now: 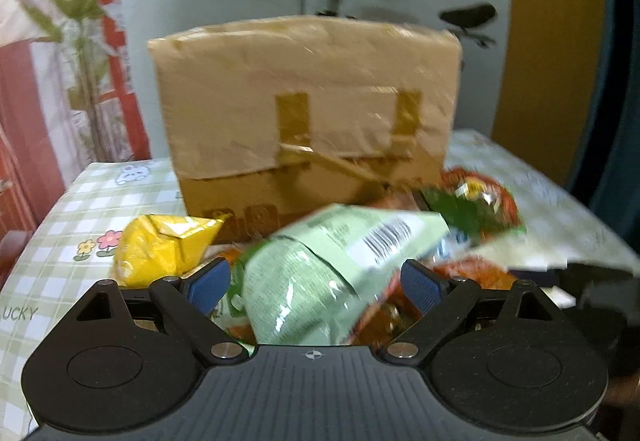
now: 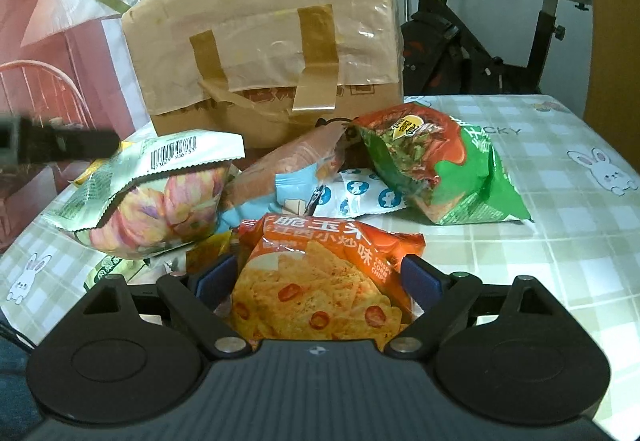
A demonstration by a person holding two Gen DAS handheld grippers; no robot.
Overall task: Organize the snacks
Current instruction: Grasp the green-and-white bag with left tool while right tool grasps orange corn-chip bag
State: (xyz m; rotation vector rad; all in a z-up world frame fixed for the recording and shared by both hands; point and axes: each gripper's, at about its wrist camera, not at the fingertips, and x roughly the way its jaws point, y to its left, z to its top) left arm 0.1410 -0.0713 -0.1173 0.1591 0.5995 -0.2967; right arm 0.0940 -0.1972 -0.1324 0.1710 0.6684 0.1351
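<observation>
Two hand-held grippers over a checked tablecloth (image 2: 560,241), facing a heap of snack bags in front of a taped cardboard box (image 2: 264,53). Right gripper (image 2: 322,283): jaws spread wide, blue pads on either side of an orange corn-chip bag (image 2: 320,281), seemingly just beside its edges but not clearly pressing; bag flat on the table, dead ahead and between the pads, long axis running away from the camera toward the box. Left gripper (image 1: 316,283): jaws likewise spread, with a pale green bag (image 1: 320,273) lying between and above the pads, barcode end up and to the right, long axis slanting from near left to far right; view blurred, so contact cannot be judged. In the right view the same green bag (image 2: 160,193) sits at far left of the heap, nearer the left gripper, whose dark finger shows at the left edge. Around them: a yellow bag (image 1: 164,249) left of the green one, near the box; a blue-and-brown bag (image 2: 288,177) in the middle of the heap; small white-and-blue packets (image 2: 368,197) beyond the orange bag; a large red-and-green bag (image 2: 440,169) far right, leaning toward the box. Likely next: closing each pair of jaws across the bag's width. Crowding bags on the left and crinkly, slippery film are the likely hindrances. Box closed and taped; no sorting spot visible.
</observation>
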